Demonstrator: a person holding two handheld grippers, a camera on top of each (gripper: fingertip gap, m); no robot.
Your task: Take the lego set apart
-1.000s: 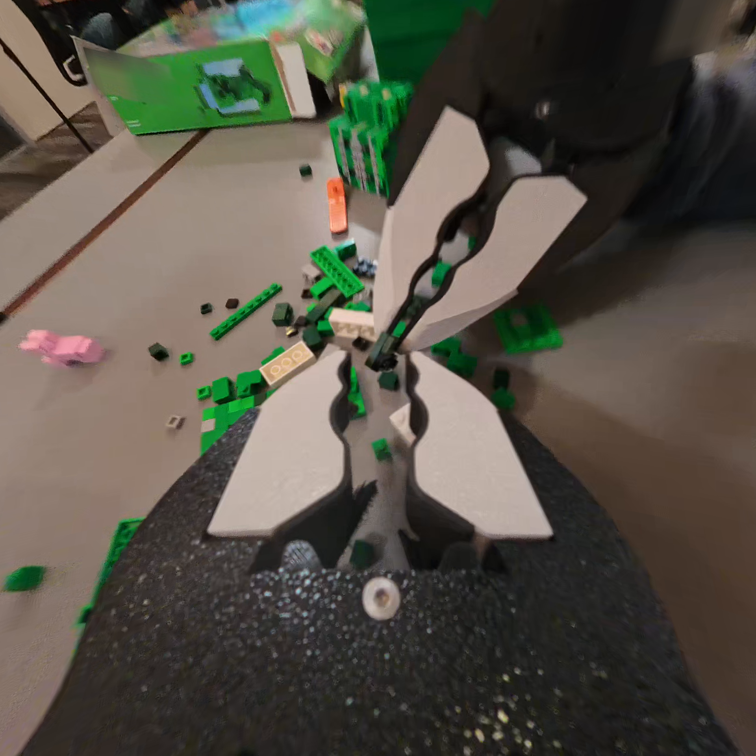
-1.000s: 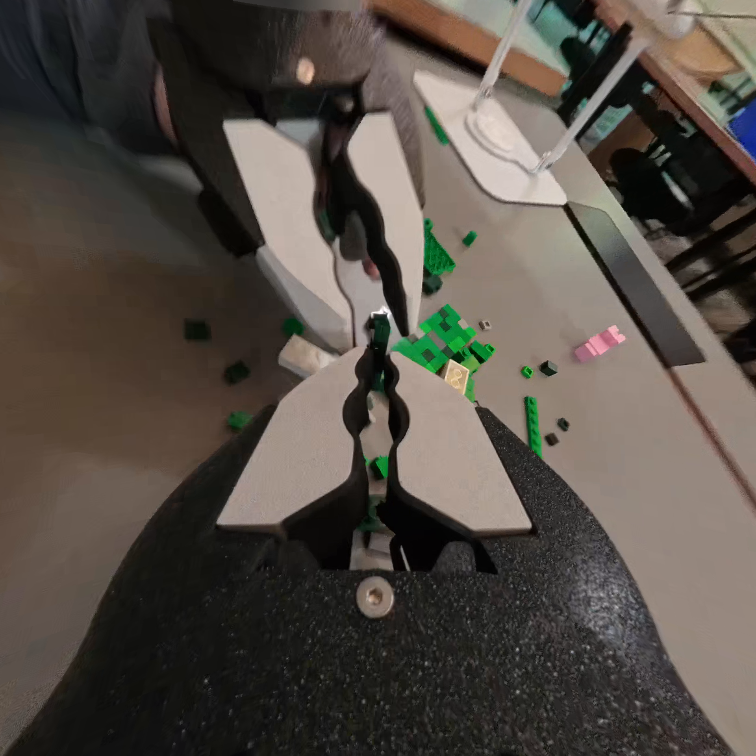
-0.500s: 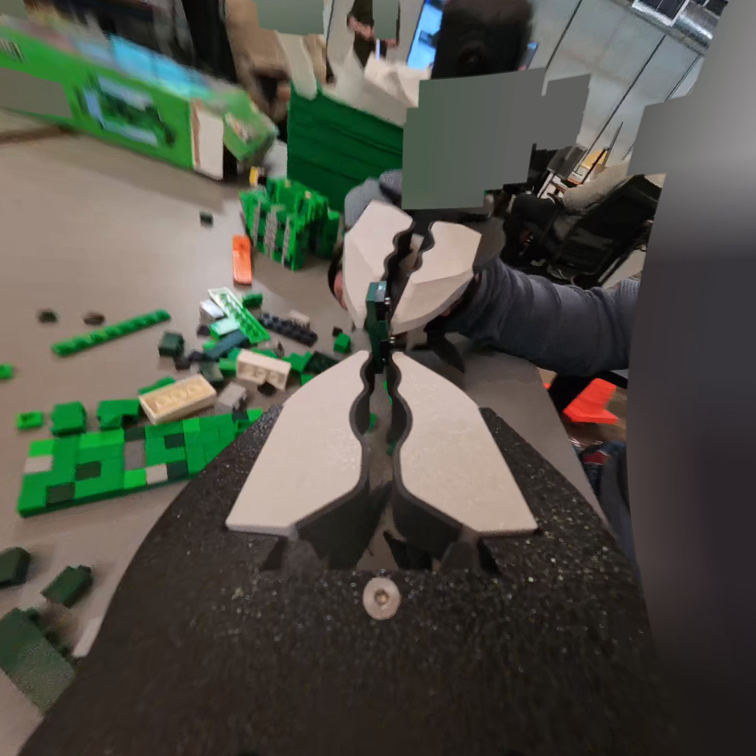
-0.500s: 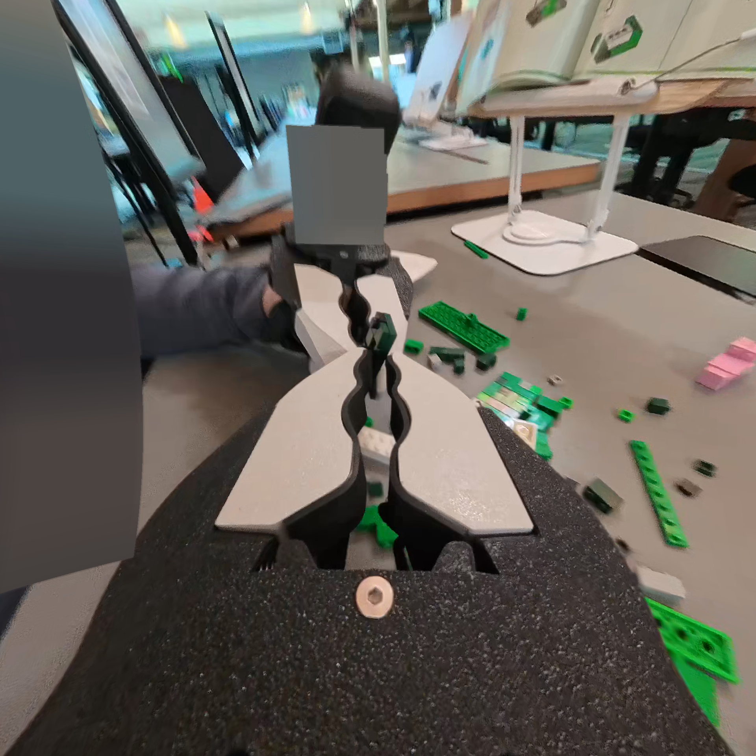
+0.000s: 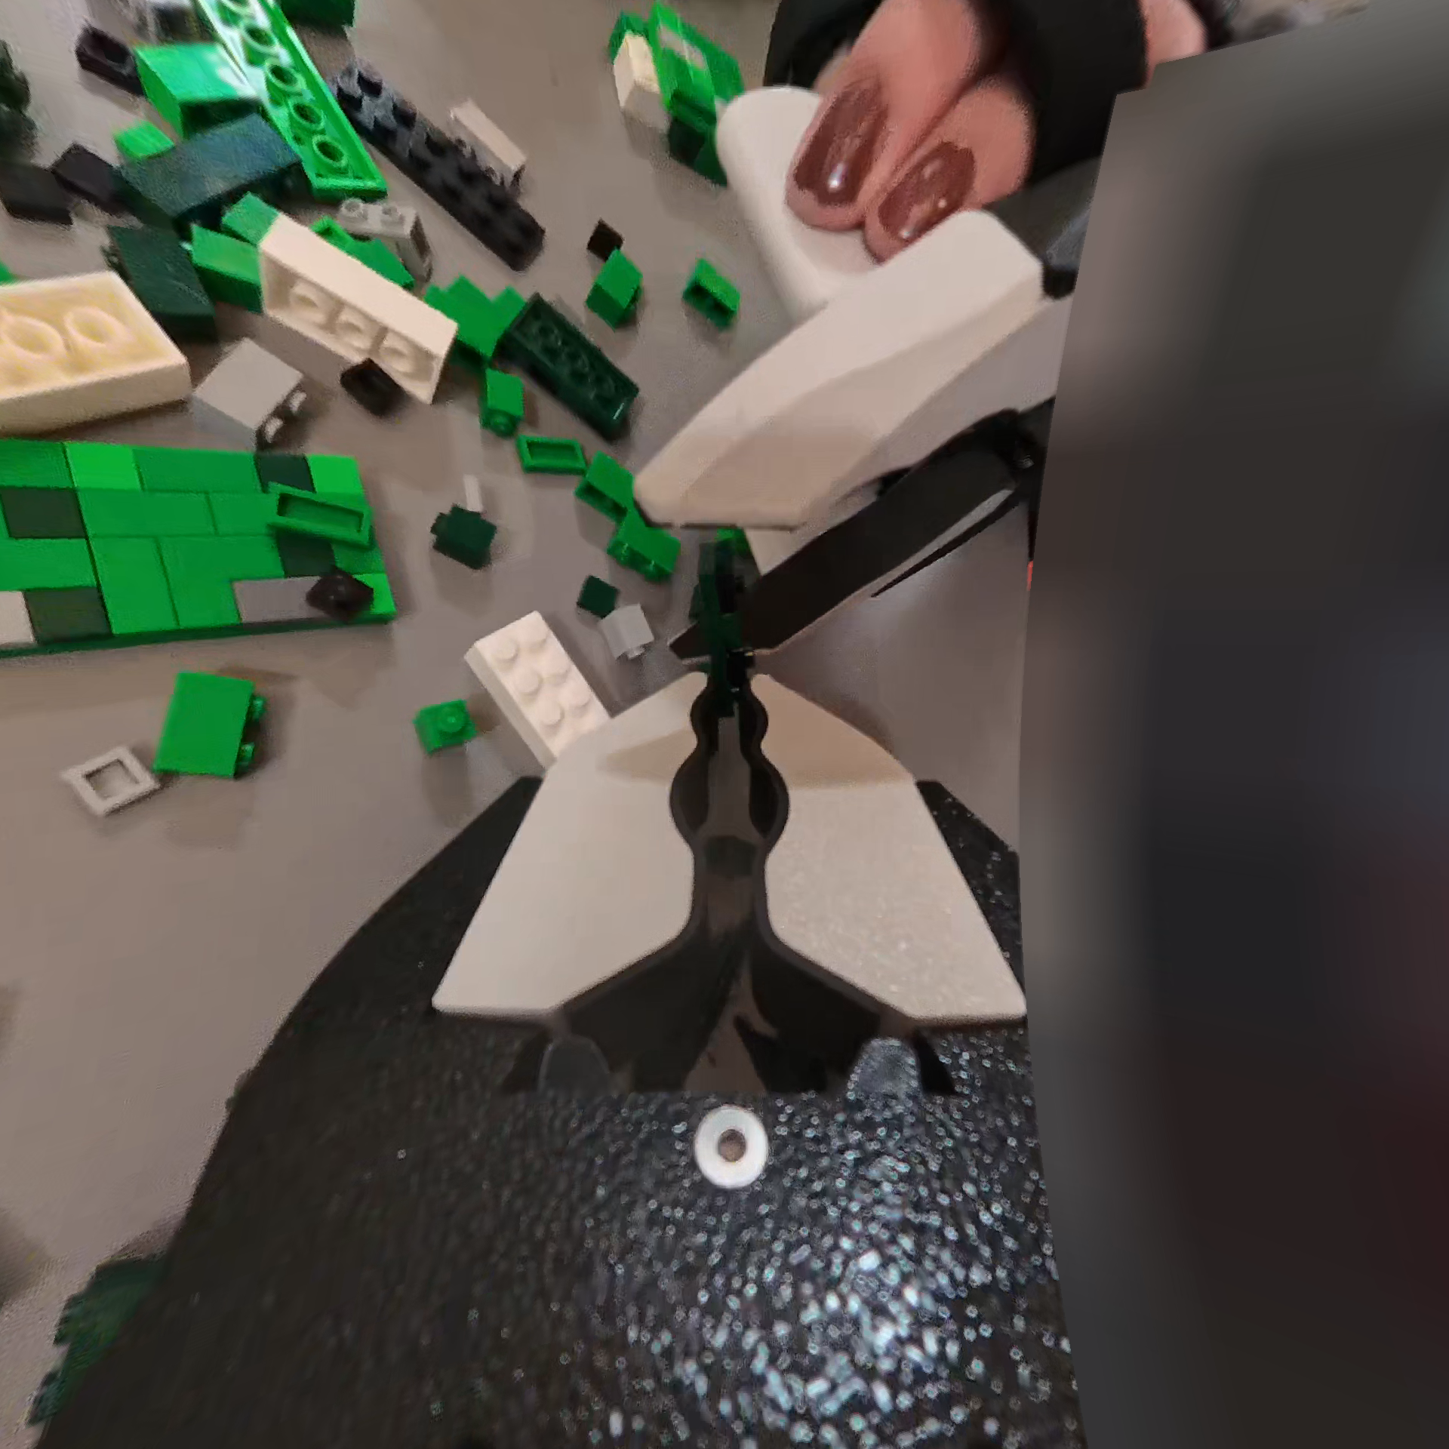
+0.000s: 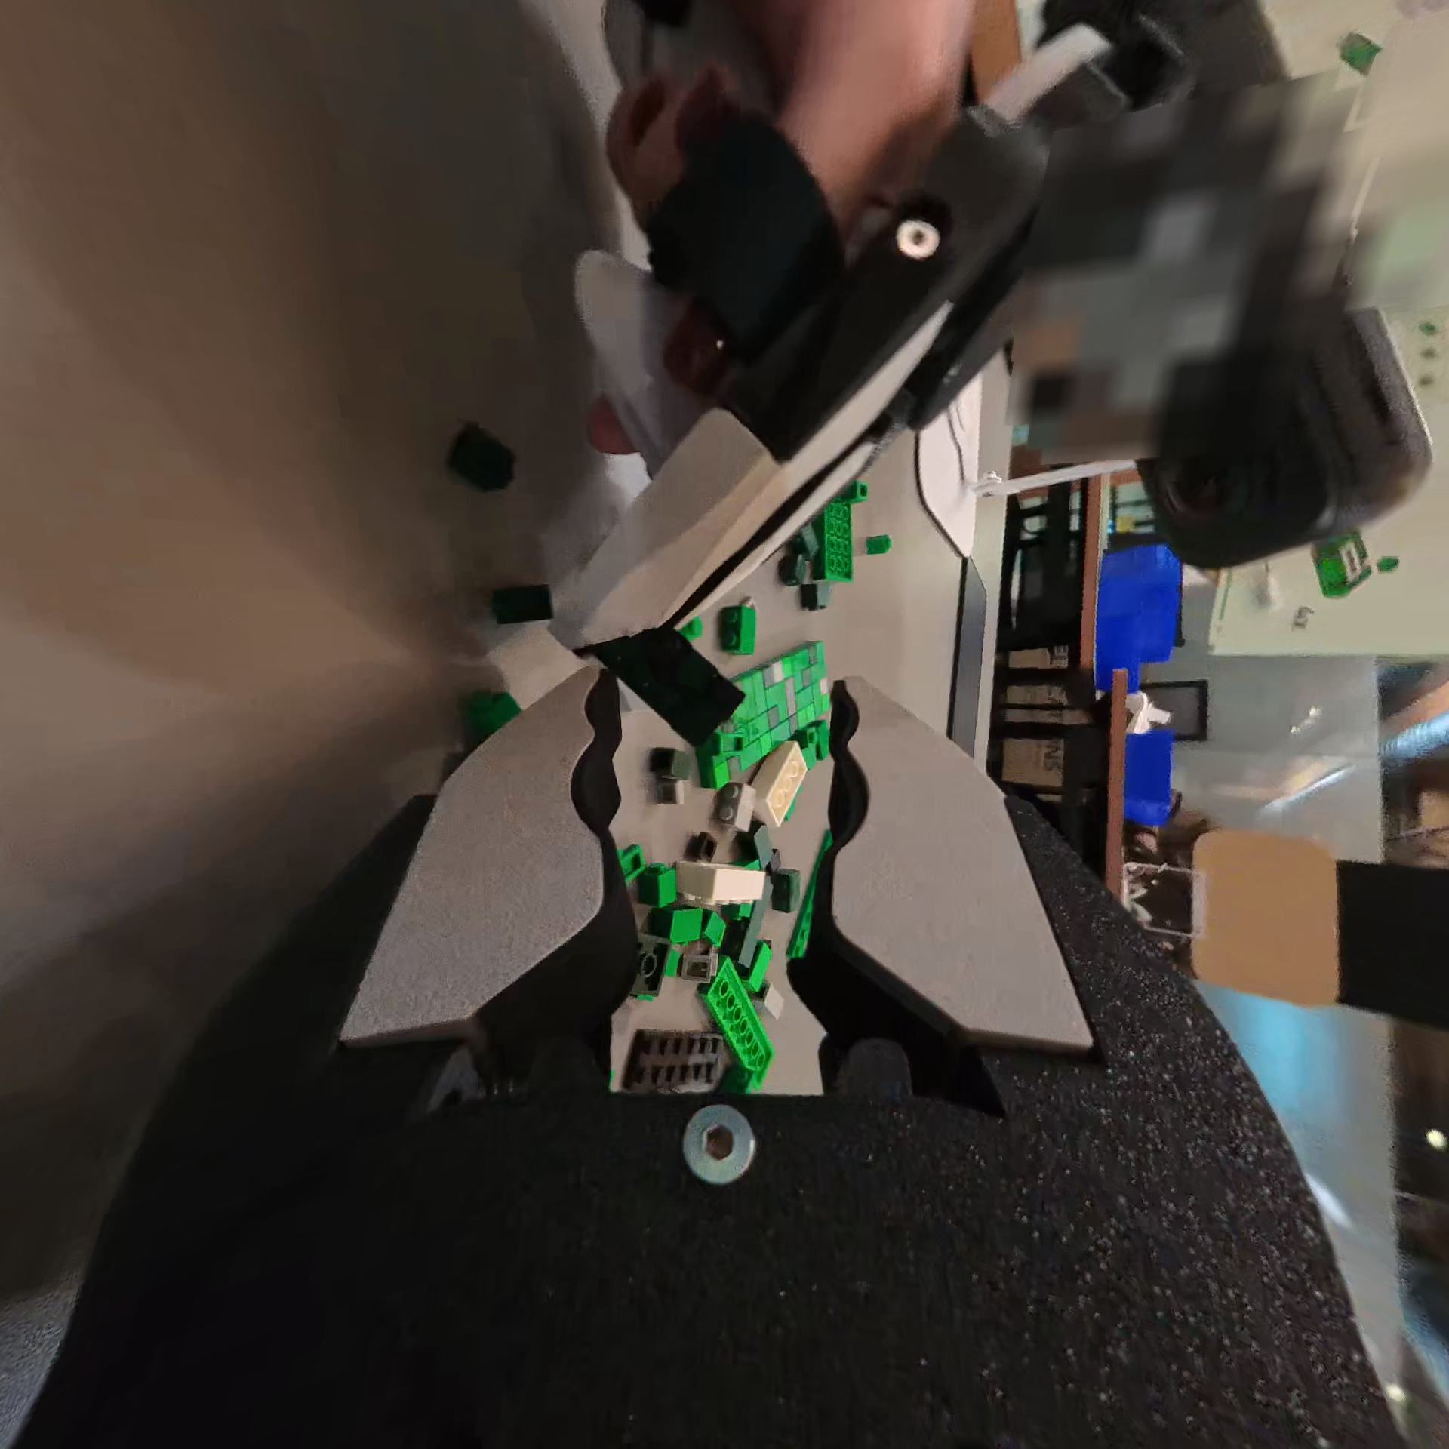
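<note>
My left gripper (image 5: 725,686) is shut on a small dark green plate (image 5: 715,604), held edge-on above the grey table. In the right wrist view the left gripper (image 6: 596,635) reaches in from the upper right, with the dark green plate (image 6: 666,682) sticking out of its tips. My right gripper (image 6: 717,682) is open, its fingers spread wide on either side of that plate and not gripping it. In the left wrist view the right gripper (image 5: 666,576) comes in from the upper right, held by a hand (image 5: 902,157).
Loose green, dark green, grey and black pieces lie scattered on the table (image 5: 235,902). A flat green tiled panel (image 5: 180,541), cream bricks (image 5: 78,353) (image 5: 357,310), a white brick (image 5: 537,690) and a long black plate (image 5: 439,165) lie to the left. Blue bins (image 6: 1137,619) stand beyond the table edge.
Both grippers were shut on the dark green piece and lifted it. Now the right gripper has opened and let go, while the left still holds it. Both views tilt down towards the table.
</note>
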